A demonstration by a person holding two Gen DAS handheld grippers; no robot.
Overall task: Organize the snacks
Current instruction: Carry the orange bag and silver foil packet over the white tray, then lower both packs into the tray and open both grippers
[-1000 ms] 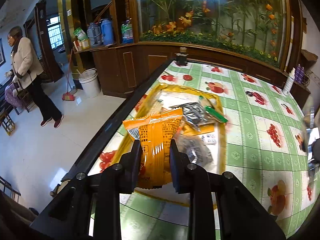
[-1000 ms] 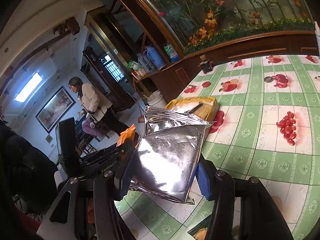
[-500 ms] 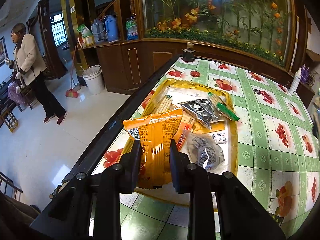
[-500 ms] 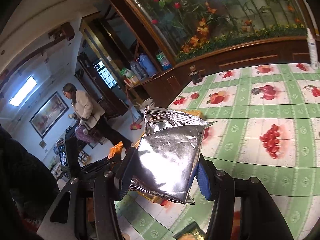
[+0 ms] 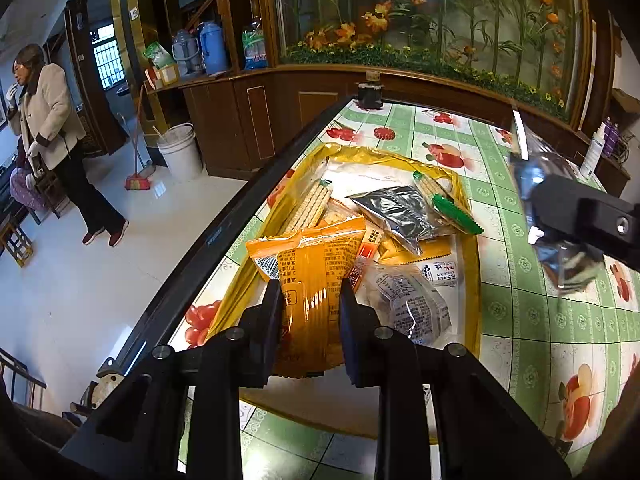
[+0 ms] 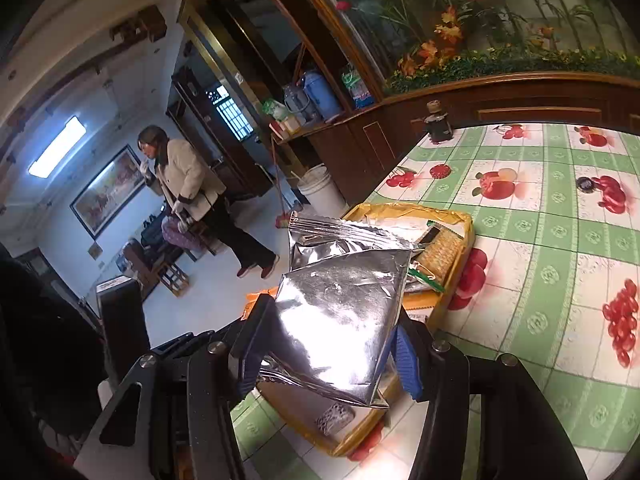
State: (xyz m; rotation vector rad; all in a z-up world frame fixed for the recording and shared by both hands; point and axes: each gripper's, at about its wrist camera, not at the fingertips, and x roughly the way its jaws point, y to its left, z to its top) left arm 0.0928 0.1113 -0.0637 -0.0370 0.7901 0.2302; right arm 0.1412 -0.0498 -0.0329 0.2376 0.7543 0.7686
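My left gripper point(image 5: 309, 292) is shut on an orange snack packet point(image 5: 316, 264), held over the near end of a yellow tray point(image 5: 472, 248). Several snacks lie in that tray: a silver sachet point(image 5: 400, 216), cracker packs point(image 5: 308, 208), a clear wrapped bun point(image 5: 408, 304). My right gripper point(image 6: 324, 320) is shut on a silver foil bag point(image 6: 340, 312), which hangs above the yellow tray point(image 6: 460, 272). In the left wrist view that foil bag point(image 5: 532, 176) and the right gripper's black body show at the right edge.
The tray lies near the left edge of a table covered in green-checked fruit-print oilcloth point(image 5: 520, 320). A dark jar point(image 5: 370, 94) stands at the far corner. A white bottle point(image 5: 596, 148) stands far right. A person point(image 5: 52, 140) stands on the tiled floor beyond a white bucket point(image 5: 180, 152).
The right gripper with the foil bag has swung left over the tray and now enters the left wrist view. The left gripper has edged forward and lower over the tray, still gripping the orange packet.
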